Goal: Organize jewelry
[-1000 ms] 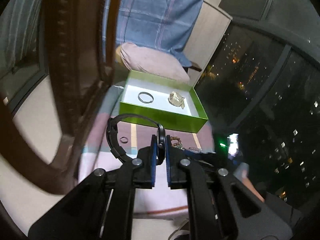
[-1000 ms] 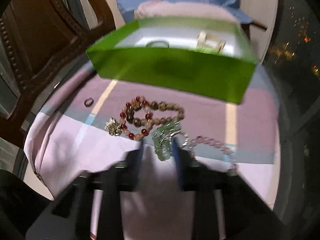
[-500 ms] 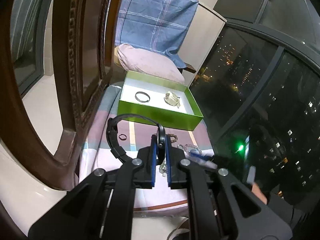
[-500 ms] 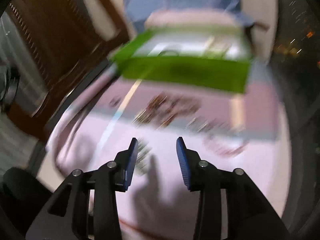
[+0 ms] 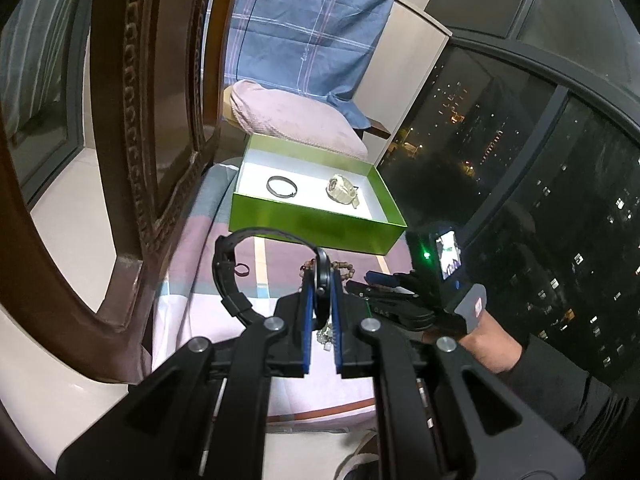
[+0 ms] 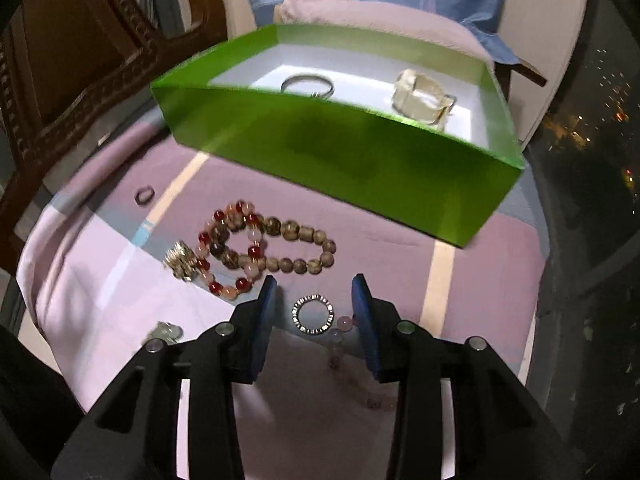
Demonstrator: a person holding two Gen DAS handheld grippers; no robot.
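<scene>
My left gripper (image 5: 320, 300) is shut on a black watch (image 5: 228, 268), held above the pink cloth; the strap curls up to the left. The green box (image 5: 304, 226) beyond holds a metal bangle (image 5: 281, 187) and a pale watch (image 5: 342, 191). My right gripper (image 6: 314, 300) is open, low over the cloth, with a sparkly ring (image 6: 313, 314) between its fingertips. A red and brown bead bracelet (image 6: 256, 248), a gold charm (image 6: 181, 260) and a small ring (image 6: 144, 195) lie left of it. The box (image 6: 340, 160) stands just behind.
A carved wooden chair (image 5: 132, 140) stands at the left. A pink pillow (image 5: 292, 120) and blue plaid cloth (image 5: 304, 40) lie behind the box. Dark windows (image 5: 540, 180) are on the right. Pink beads (image 6: 344, 326) and a greenish pendant (image 6: 164, 332) lie near my right gripper.
My right gripper pulled back, then came forward and low again, now open around the sparkly ring. The left gripper still holds the black watch and has drawn back a little.
</scene>
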